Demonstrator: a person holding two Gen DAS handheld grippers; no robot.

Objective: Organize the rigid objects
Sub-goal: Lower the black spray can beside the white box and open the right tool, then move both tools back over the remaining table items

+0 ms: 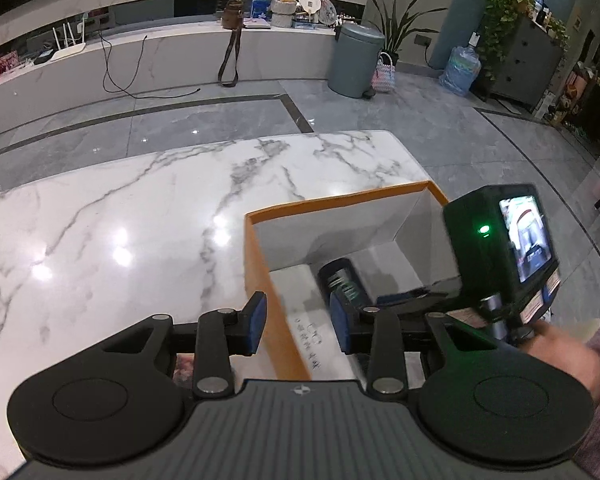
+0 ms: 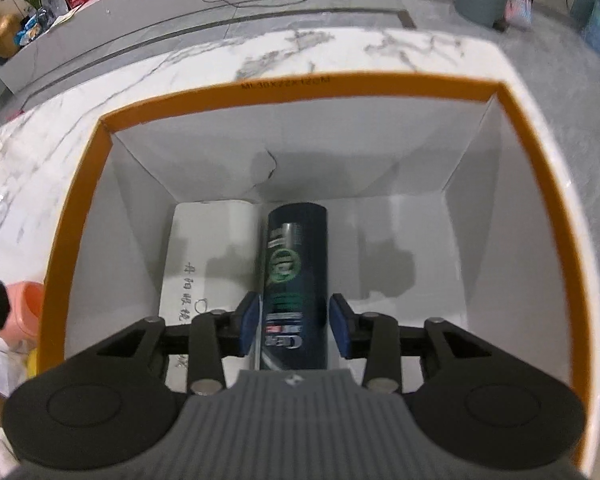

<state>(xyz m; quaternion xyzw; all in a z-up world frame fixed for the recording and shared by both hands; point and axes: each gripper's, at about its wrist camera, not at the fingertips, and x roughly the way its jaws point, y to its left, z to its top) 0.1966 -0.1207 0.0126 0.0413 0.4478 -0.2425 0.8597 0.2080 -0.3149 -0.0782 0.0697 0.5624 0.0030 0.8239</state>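
Observation:
A white cardboard box with an orange rim stands on the marble table. Inside it a dark blue-green can lies on its side, lengthwise away from me, beside a flat white carton with handwriting. My right gripper reaches down into the box, and its blue pads flank the can's near end with a thin gap on each side. My left gripper is open and straddles the box's orange left wall, touching nothing. The can also shows in the left wrist view.
An orange cup stands just outside the box's left wall. A hand in a pink fuzzy sleeve carries the right gripper's camera body. A grey bin and a low marble bench stand across the floor.

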